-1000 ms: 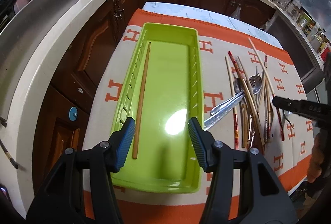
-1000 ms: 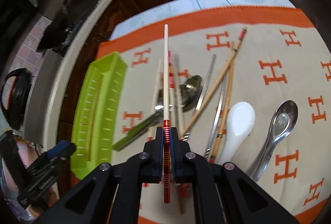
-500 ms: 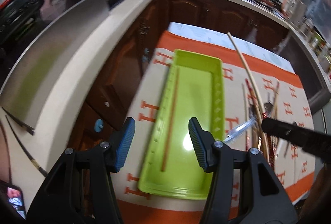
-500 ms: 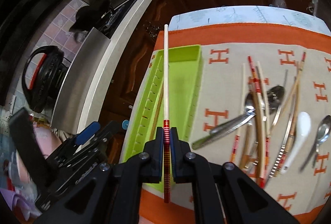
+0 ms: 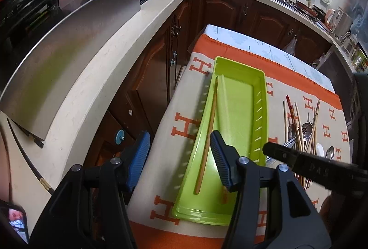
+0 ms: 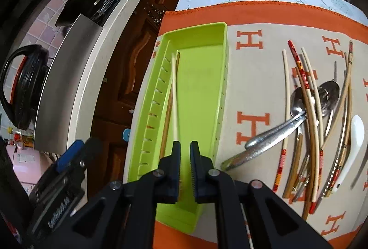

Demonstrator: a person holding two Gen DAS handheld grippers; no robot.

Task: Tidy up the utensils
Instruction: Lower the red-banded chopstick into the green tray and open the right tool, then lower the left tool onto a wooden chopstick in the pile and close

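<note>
Your right claw (image 6: 184,164) hangs over the near end of the long lime-green plastic tray (image 6: 202,79), jaws parted, and the pale cream chopstick (image 6: 174,97) lies loose inside along the tray's length. The heap of chopsticks and metal spoons (image 6: 315,115) sits right of the tray, handles toward you, nearer that claw; your left claw (image 5: 179,157) waits wide open at the tray's left rim.

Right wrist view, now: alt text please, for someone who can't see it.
The right gripper, jaws slightly apart, hovers over a green tray holding a pale chopstick beside a brown chopstick. To the right, a pile of chopsticks and spoons lies on an orange-and-beige cloth.
</note>
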